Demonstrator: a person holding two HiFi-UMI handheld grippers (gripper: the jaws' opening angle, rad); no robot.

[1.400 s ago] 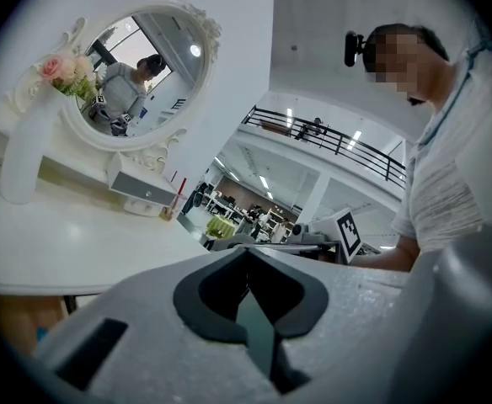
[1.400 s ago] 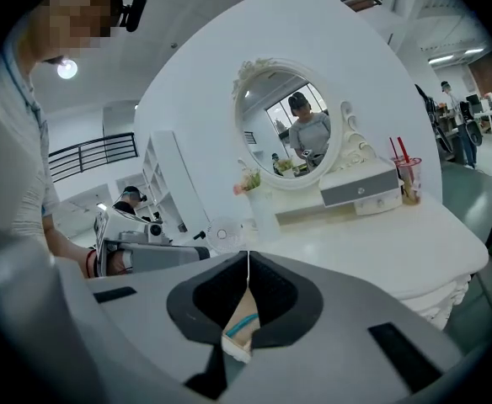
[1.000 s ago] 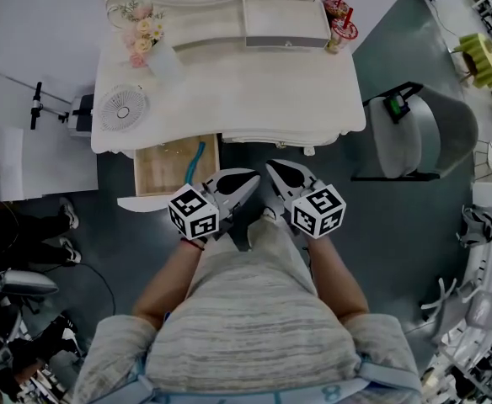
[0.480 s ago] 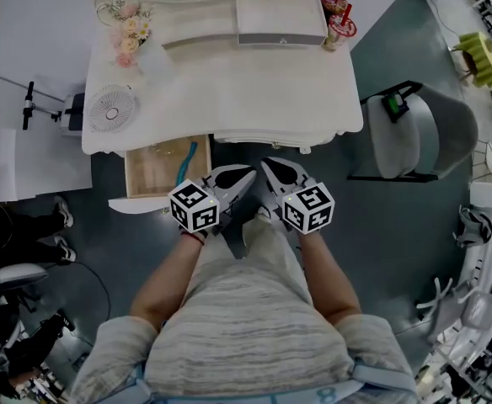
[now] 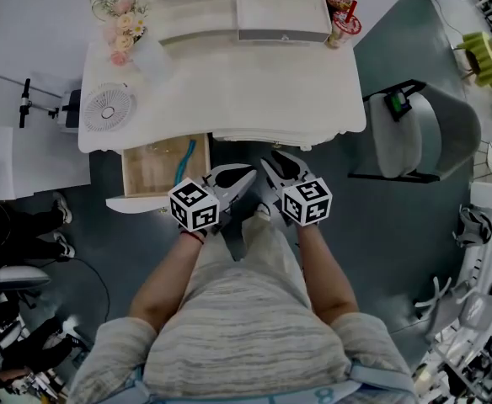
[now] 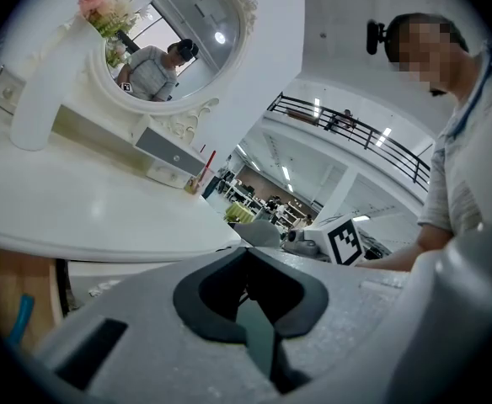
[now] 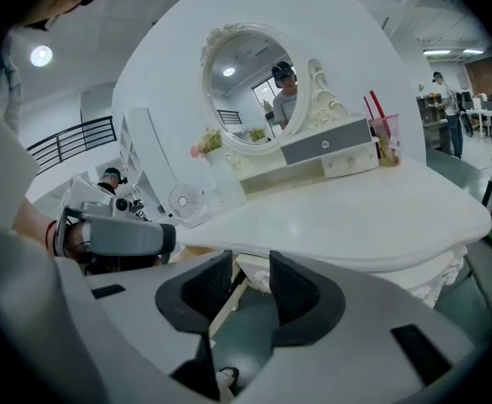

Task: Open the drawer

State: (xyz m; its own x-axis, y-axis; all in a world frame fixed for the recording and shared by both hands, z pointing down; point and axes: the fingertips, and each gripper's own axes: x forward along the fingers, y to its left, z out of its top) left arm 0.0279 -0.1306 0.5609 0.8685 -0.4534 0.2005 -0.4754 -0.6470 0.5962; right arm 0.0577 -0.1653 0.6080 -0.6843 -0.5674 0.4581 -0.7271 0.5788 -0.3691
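The white dressing table (image 5: 229, 91) has a left-hand drawer (image 5: 136, 202) standing pulled out, its wooden bottom bare but for a blue item (image 5: 187, 154). The drawer's wood also shows at the lower left of the left gripper view (image 6: 2, 297). Both grippers hang side by side in front of the table's middle, close to the person's body and apart from the drawer. My left gripper (image 5: 248, 175) (image 6: 250, 297) is shut with nothing in it. My right gripper (image 5: 273, 163) (image 7: 239, 289) is open: its jaws have just been opening and nothing lies between them.
On the tabletop stand a small fan (image 5: 107, 108), a vase of flowers (image 5: 126, 30), a grey-fronted box (image 5: 281, 17) and two cups with straws (image 5: 344, 17), under an oval mirror (image 7: 250, 87). A grey chair (image 5: 423, 133) stands to the right. People's legs show at far left.
Both grippers have sunk a little in front of the table, the right one drifting slightly left. The drawer stays pulled out as before.
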